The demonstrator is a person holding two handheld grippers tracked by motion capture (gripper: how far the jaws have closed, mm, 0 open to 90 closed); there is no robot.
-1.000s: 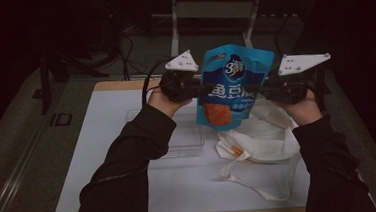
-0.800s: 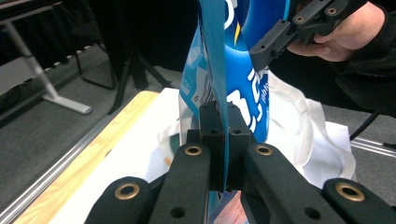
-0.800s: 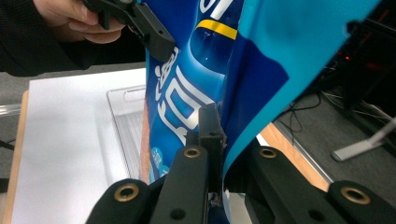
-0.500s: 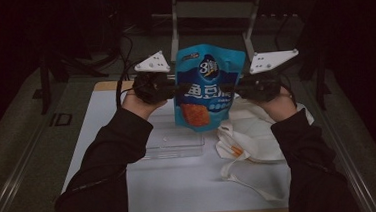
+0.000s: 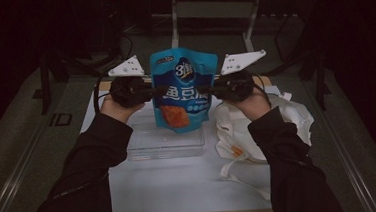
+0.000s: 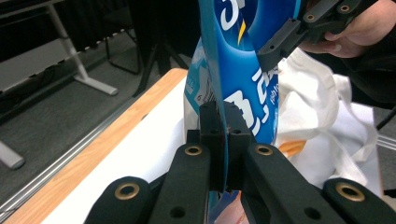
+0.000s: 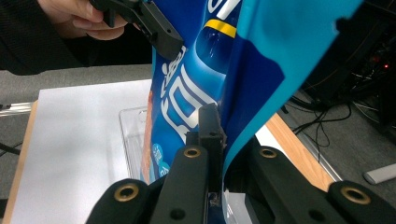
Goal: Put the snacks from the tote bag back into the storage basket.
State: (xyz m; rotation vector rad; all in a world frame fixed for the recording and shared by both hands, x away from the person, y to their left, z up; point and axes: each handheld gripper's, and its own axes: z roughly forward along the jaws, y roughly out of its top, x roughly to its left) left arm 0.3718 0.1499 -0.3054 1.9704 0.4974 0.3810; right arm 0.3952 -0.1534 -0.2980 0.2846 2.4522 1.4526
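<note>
1. The left tool (image 5: 147,93) is clamped on the left side edge of the blue snack pouch (image 5: 185,88); the left gripper view shows its two black jaws pressed together with the film pinched between them.
2. The right tool (image 5: 214,90) is closed on the pouch's opposite side edge in the same way, the foil caught between its jaws in the right gripper view.
3. The pouch hangs upright in the air between the two tools, front face toward the person, above the far half of the bench (image 5: 181,186).
4. Since a second ago, both hands have carried the pouch sideways toward the left, away from the white cloth bag (image 5: 277,122) lying by the bench's right edge.
5. It now hangs above the clear plastic tray (image 5: 166,140) near the bench's middle, its bottom edge just above the tray's far wall.
6. Judging from that shift, the pouch is probably on its way out of the bag and into the tray; lowering it and releasing both grips looks like what remains.
</note>
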